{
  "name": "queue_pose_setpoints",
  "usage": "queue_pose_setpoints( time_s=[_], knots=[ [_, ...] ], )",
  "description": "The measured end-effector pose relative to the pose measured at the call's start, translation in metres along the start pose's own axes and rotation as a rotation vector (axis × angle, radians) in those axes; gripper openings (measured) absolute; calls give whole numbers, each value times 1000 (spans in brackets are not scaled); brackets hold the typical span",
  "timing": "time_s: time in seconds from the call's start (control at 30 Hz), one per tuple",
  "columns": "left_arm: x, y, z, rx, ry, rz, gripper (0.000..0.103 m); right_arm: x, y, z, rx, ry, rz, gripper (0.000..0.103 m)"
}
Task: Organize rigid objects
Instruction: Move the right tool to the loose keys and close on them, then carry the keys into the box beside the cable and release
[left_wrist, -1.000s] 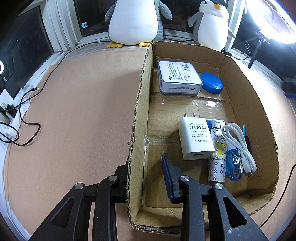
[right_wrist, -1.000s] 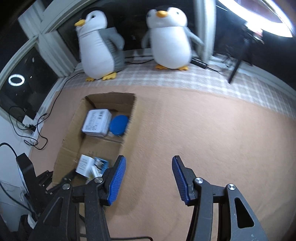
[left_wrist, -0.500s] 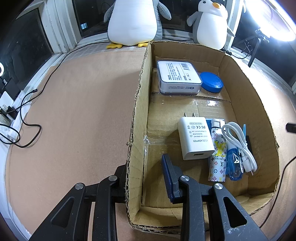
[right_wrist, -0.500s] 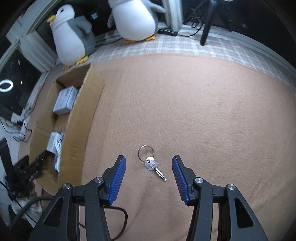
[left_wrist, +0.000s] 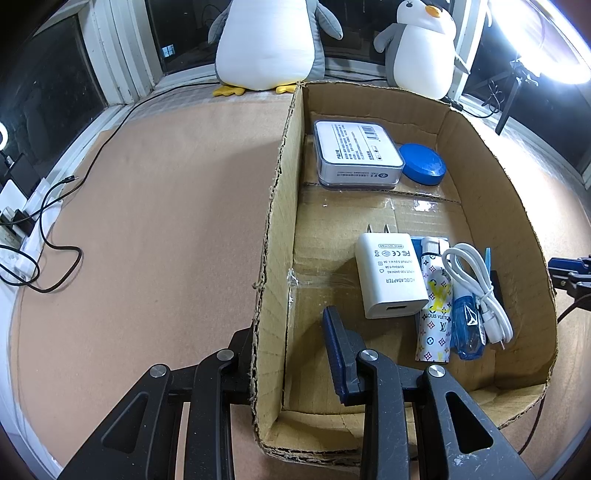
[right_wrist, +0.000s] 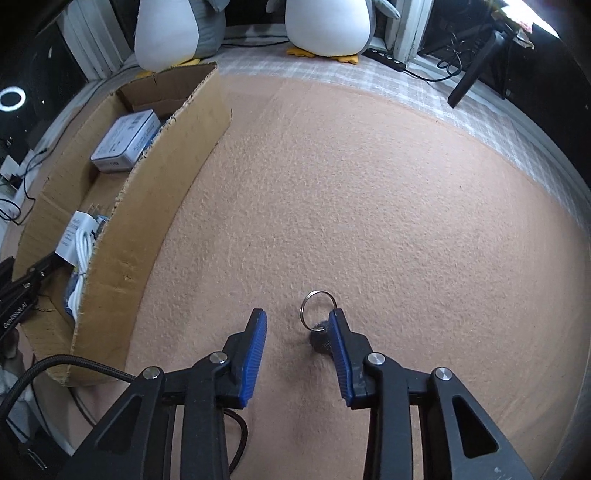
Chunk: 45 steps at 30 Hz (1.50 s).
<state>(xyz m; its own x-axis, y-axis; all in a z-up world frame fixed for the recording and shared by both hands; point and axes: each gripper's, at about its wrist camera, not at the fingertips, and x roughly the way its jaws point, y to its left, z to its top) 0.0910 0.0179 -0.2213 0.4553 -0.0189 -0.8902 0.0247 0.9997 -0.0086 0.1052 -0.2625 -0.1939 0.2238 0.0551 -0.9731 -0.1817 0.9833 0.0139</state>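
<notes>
**Inspector:** Start nearest. The right gripper (right_wrist: 297, 347)?

**Assistant:** Its jaws stand wide and hold nothing, low over the mat (right_wrist: 388, 206). The key (right_wrist: 320, 334) lies on the mat just inside the right-hand pad, partly hidden behind it; whether pad and key touch I cannot tell. The key ring (right_wrist: 317, 308) shows clear ahead of the fingertips. In my judgement the wide spread is meant to straddle the key, though the key sits off-centre between the fingers.

**Inspector:** And the left gripper (left_wrist: 288, 343)?

**Assistant:** Parted also, one finger outside the near left wall of the cardboard box (left_wrist: 277, 236) and one inside. The wall stands between them, not visibly pinched. Likely it steadies the box for a drop.

**Inspector:** Contents, further in?

**Assistant:** Charger (left_wrist: 389, 275), patterned lighter (left_wrist: 436, 314) and white cable (left_wrist: 476, 288) lie side by side at the near end; a flat case (left_wrist: 356, 155) and blue lid (left_wrist: 423, 164) sit at the far end. Two toy penguins (left_wrist: 269, 44) stand beyond, against the window.
</notes>
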Motion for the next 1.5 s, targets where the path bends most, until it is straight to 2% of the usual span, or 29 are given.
queue_pose_setpoints(
  time_s=[0.2, 0.33, 0.63, 0.93, 1.23, 1.5],
  knots=[
    [1, 1, 1, -3, 0, -3, 31, 6, 2, 4, -16, 15, -27, 24],
    [1, 1, 1, -5, 0, -4, 32, 8, -2, 5, -5, 19, -13, 13],
    [1, 2, 1, -3, 0, -3, 31, 8, -11, 5, 43, 8, 25, 5],
    [1, 2, 1, -3, -1, -3, 31, 3, -13, 6, 70, -39, 44, 3],
    [1, 1, 1, -3, -1, -3, 31, -40, -7, 11, 64, -130, 85, 3],
    [1, 2, 1, -5, -1, -5, 31, -97, 24, 22, 18, -229, 205, 2]
  ],
)
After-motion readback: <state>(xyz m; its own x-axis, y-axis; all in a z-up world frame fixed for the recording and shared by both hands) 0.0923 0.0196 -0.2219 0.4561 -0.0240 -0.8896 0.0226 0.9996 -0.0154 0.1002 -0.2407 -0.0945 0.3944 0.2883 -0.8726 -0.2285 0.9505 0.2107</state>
